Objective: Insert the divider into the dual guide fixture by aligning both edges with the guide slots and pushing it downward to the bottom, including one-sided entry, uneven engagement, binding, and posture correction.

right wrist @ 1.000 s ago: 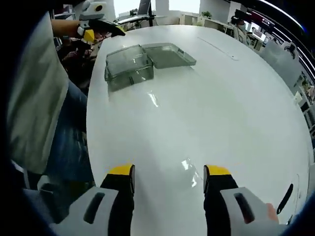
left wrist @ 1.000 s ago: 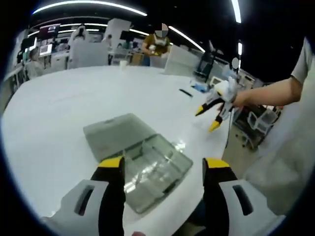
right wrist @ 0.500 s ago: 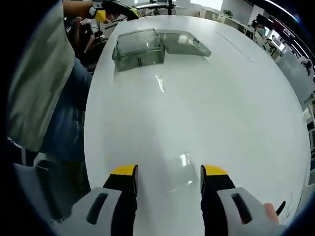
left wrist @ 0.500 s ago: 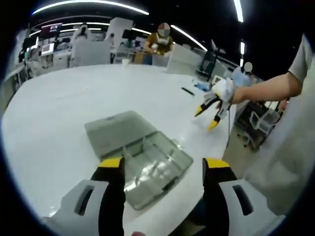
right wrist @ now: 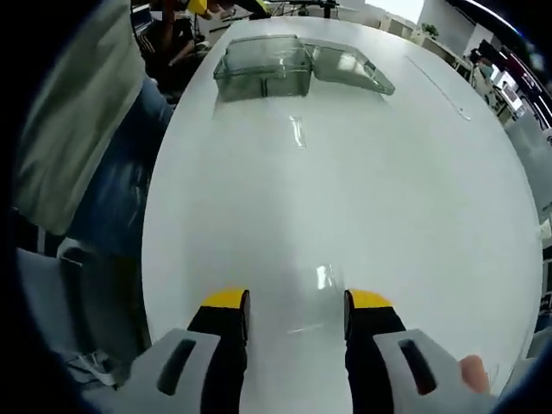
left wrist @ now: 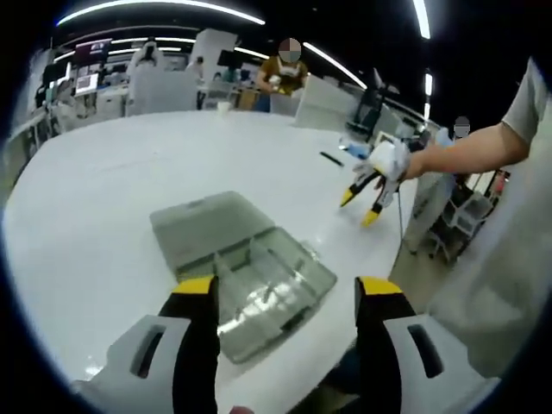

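A clear plastic box with inner guide walls stands on the white table, its lid folded open behind it. My left gripper hovers open just above the box's near side, holding nothing. A hand holds my right gripper off to the right, over the table's edge. In the right gripper view the same box and lid lie far ahead. My right gripper is open, low over the table. A faint transparent flat piece, likely the divider, lies between its jaws.
The person's sleeve and trousers border the table's left edge in the right gripper view. A dark pen-like item lies farther along the table. Chairs, desks and other people fill the room behind.
My right gripper has dipped toward the table and its jaws have narrowed slightly around the transparent piece. The left gripper view has shifted only a little.
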Action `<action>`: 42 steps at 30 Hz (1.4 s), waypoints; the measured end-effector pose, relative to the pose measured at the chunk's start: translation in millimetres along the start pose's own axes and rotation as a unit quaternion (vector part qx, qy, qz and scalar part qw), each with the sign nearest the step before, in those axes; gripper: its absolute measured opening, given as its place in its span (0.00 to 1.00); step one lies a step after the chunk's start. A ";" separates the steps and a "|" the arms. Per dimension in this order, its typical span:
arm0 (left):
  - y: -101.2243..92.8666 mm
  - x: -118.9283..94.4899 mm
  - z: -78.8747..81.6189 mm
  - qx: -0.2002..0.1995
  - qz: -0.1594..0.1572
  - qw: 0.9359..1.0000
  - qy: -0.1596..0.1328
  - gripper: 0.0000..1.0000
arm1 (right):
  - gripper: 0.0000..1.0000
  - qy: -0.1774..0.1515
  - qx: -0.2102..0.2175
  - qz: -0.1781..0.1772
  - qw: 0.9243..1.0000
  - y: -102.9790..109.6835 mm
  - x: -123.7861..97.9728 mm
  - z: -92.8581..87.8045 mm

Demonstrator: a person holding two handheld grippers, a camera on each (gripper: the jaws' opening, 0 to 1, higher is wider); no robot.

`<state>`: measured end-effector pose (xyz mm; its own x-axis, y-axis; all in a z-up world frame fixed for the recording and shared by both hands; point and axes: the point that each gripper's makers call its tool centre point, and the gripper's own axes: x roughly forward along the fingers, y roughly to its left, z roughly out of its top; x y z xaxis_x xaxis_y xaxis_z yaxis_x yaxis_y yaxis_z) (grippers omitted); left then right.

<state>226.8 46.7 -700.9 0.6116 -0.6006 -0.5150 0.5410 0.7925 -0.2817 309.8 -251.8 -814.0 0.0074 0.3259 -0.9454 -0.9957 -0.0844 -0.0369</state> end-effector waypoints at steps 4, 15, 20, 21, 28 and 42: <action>-0.2 -0.6 -0.2 -0.001 0.001 1.000 0.000 0.62 | 0.41 0.003 -0.009 0.002 1.000 -2.2 1.3 0.4; 0.6 -1.4 0.3 -0.002 0.004 1.000 -0.001 0.62 | 0.36 0.017 -0.022 0.020 0.999 -2.6 3.8 -3.5; -0.9 -1.2 -0.8 -0.002 0.004 1.000 -0.001 0.62 | 0.35 0.022 -0.031 0.026 0.999 -1.4 3.7 -2.5; -1.0 -1.3 -1.0 -0.002 0.004 1.000 -0.001 0.62 | 0.35 0.023 -0.031 0.027 0.999 -1.7 4.0 -3.0; -1.3 -2.1 -1.4 -0.002 0.005 1.000 -0.002 0.62 | 0.31 0.036 -0.045 0.030 0.998 -4.3 3.8 -4.0; -1.9 -0.5 2.5 0.001 0.003 1.000 -0.006 0.61 | 0.28 0.036 -0.042 0.033 0.998 -6.1 3.5 -3.6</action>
<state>226.9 45.2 -698.1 0.6209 -0.5976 -0.5073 0.5384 0.7955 -0.2781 316.3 -253.6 -818.2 -0.0487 0.2486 -0.9674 -0.9831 -0.1833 0.0024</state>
